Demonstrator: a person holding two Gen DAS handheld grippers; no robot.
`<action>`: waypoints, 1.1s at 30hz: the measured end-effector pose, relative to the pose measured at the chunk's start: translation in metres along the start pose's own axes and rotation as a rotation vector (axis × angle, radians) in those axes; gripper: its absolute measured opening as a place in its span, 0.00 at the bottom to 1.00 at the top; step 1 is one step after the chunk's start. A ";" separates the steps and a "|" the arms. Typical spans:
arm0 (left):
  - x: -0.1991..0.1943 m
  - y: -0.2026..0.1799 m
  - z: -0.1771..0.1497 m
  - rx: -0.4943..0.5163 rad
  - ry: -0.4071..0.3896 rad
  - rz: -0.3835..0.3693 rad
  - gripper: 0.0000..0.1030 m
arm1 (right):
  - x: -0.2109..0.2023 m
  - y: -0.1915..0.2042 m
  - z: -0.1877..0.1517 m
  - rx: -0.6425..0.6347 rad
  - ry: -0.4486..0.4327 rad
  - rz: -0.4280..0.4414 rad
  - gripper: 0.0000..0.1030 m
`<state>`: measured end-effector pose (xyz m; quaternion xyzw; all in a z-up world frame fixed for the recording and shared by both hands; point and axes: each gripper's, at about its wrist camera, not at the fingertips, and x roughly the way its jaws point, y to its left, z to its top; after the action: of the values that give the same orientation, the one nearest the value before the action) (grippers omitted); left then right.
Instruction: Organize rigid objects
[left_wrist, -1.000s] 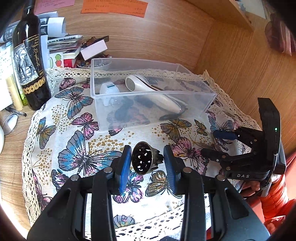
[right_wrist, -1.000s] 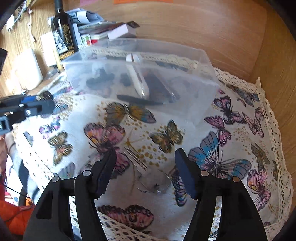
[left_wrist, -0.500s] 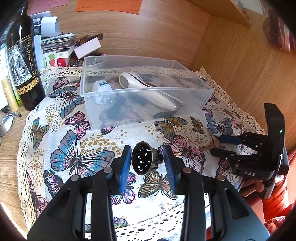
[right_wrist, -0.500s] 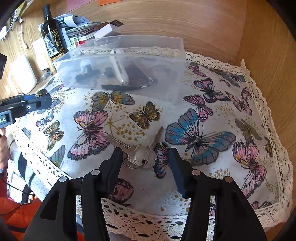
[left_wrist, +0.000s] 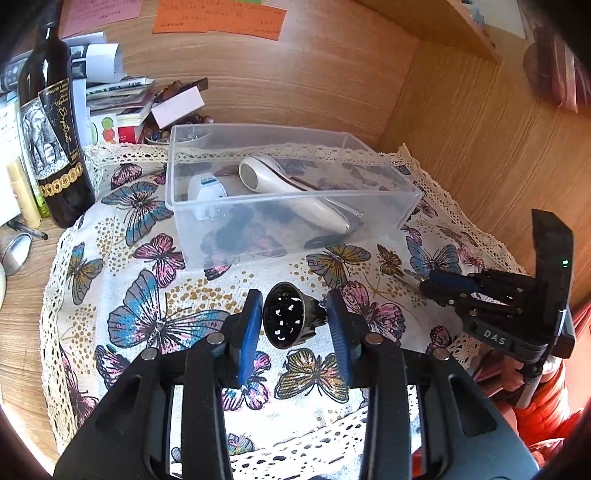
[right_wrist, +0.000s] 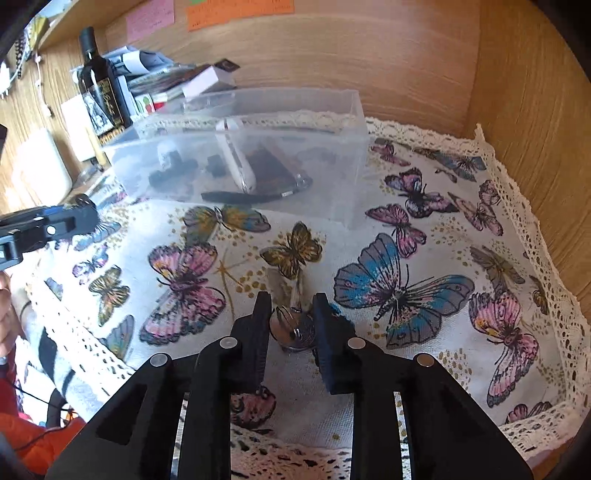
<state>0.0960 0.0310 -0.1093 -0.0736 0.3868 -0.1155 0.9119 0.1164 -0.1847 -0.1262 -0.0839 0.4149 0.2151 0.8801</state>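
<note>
Metal keys (right_wrist: 293, 328) on the butterfly cloth (right_wrist: 406, 236) sit pinched between the right gripper (right_wrist: 291, 314) fingers: light, stiff, slippery, best held by the round heads, blades pointing away toward the clear box (right_wrist: 258, 147). Left gripper (left_wrist: 293, 317) fingers stand apart around a dark perforated nozzle (left_wrist: 286, 315), its mouth tilted toward the camera

One clear bin (left_wrist: 288, 236), one wine bottle (left_wrist: 55, 147), one bunch of keys (right_wrist: 293, 326), two tongs.
</note>
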 end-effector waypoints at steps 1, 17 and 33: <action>-0.001 0.000 0.001 0.004 -0.006 0.003 0.34 | -0.005 0.001 0.002 -0.002 -0.018 -0.003 0.05; -0.023 -0.002 0.036 0.029 -0.122 0.018 0.30 | -0.043 0.011 0.039 -0.040 -0.151 0.006 0.04; -0.004 0.008 0.014 0.023 0.007 -0.005 0.27 | 0.018 0.004 0.011 -0.078 0.079 -0.006 0.79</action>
<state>0.1048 0.0404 -0.0992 -0.0636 0.3885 -0.1224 0.9111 0.1323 -0.1720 -0.1334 -0.1278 0.4404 0.2251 0.8597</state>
